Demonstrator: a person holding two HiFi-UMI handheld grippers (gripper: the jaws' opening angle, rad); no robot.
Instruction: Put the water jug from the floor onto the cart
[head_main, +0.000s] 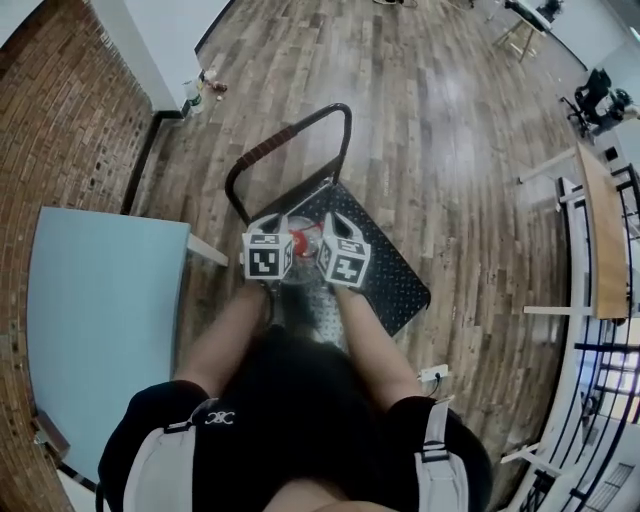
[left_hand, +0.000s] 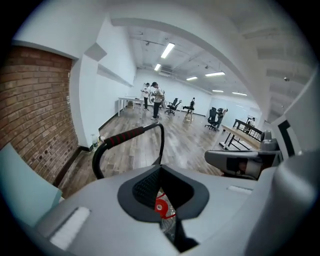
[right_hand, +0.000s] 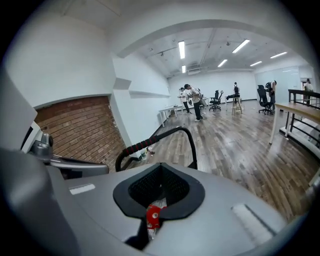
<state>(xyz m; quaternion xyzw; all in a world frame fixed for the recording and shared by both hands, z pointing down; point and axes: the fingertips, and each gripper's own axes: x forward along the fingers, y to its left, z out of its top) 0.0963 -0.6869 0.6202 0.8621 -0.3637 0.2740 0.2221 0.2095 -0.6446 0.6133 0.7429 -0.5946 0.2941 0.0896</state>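
Note:
The water jug (head_main: 300, 285) is clear with a red cap (head_main: 301, 241). It hangs between my two grippers, over the near end of the cart's black deck (head_main: 390, 275). My left gripper (head_main: 283, 262) and right gripper (head_main: 325, 262) sit side by side, each shut on the jug's top near the cap. In the left gripper view the red cap (left_hand: 161, 206) shows through the notch of the shut left gripper (left_hand: 161, 187). The right gripper view shows the cap (right_hand: 152, 214) just under the shut right gripper (right_hand: 159, 192). The cart's handle (head_main: 290, 135) rises beyond them.
A light blue table (head_main: 100, 320) stands at my left beside a brick wall (head_main: 50, 120). A white power strip (head_main: 432, 375) lies on the wood floor at the right. Desks (head_main: 600, 230) line the right side. People (left_hand: 156, 97) stand far down the room.

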